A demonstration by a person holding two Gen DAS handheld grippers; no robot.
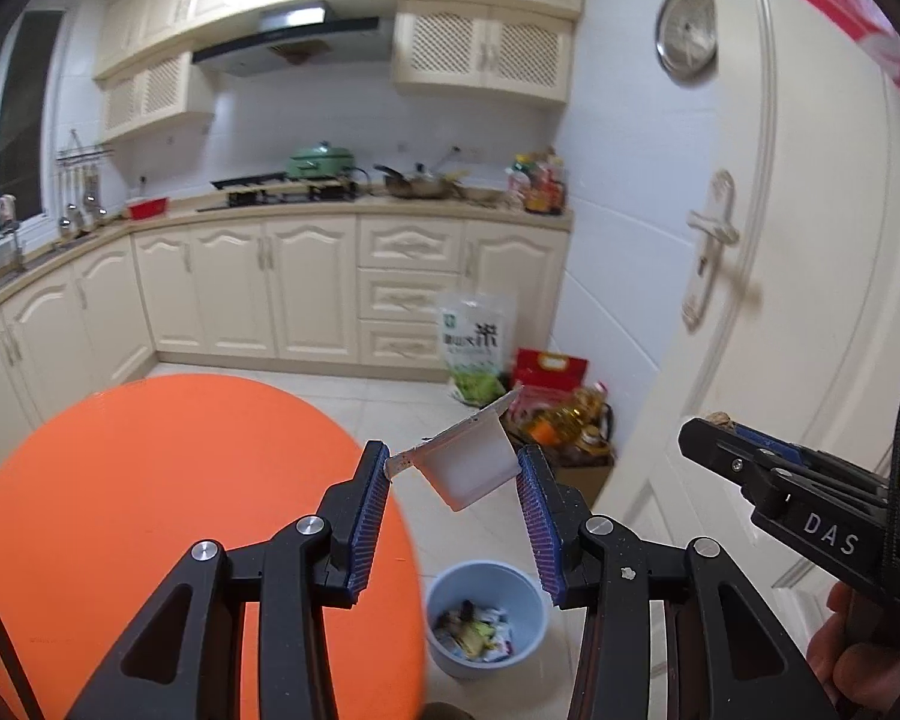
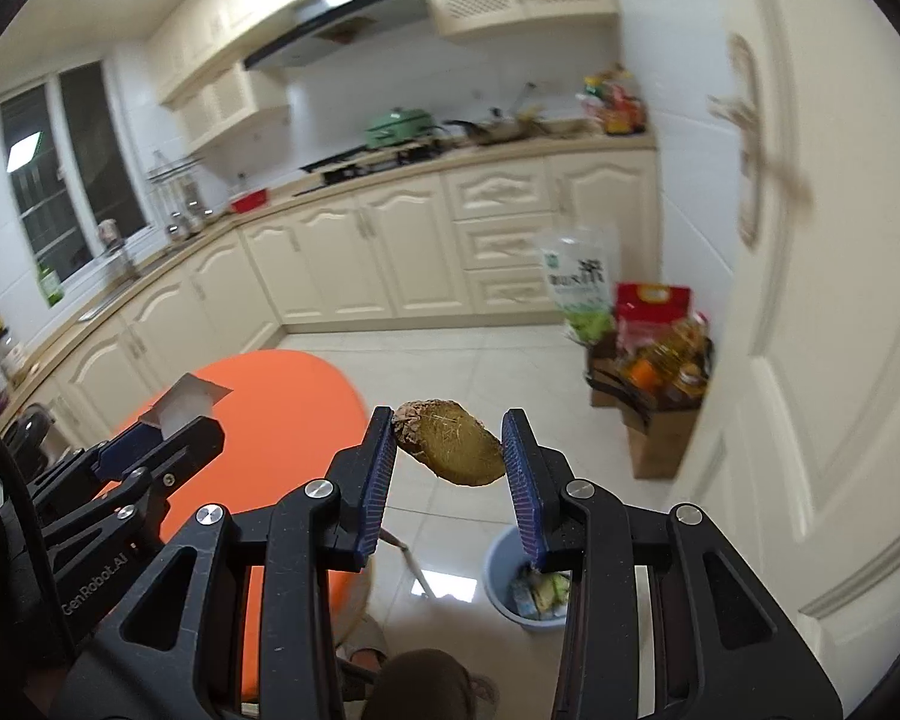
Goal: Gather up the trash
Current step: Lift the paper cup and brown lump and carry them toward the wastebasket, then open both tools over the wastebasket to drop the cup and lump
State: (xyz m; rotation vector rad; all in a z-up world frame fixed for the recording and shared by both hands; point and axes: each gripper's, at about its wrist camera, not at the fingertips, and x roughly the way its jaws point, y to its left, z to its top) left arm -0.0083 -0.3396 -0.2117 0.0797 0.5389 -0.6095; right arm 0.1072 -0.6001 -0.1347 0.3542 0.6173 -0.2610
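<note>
My left gripper point(image 1: 453, 465) is shut on a small white plastic cup point(image 1: 471, 462) with a peeled foil lid, held tilted in the air just off the orange table's right edge. My right gripper point(image 2: 447, 441) is shut on a brown, flat slice of food scrap point(image 2: 450, 443), gripped across its width above the floor. A light blue trash bin point(image 1: 486, 618) with several wrappers inside stands on the floor below both grippers, also seen as the trash bin point(image 2: 510, 594) in the right wrist view. The right gripper point(image 1: 726, 450) shows at the right edge of the left view; the left gripper point(image 2: 168, 426) with the cup point(image 2: 186, 405) shows at the left.
A round orange table point(image 1: 168, 510) fills the lower left. A white door point(image 1: 810, 240) stands at the right. Bags and bottles in a cardboard box point(image 1: 564, 414) sit by the wall beyond the bin. Cream kitchen cabinets point(image 1: 306, 288) line the back. A person's foot point(image 2: 426, 684) is below.
</note>
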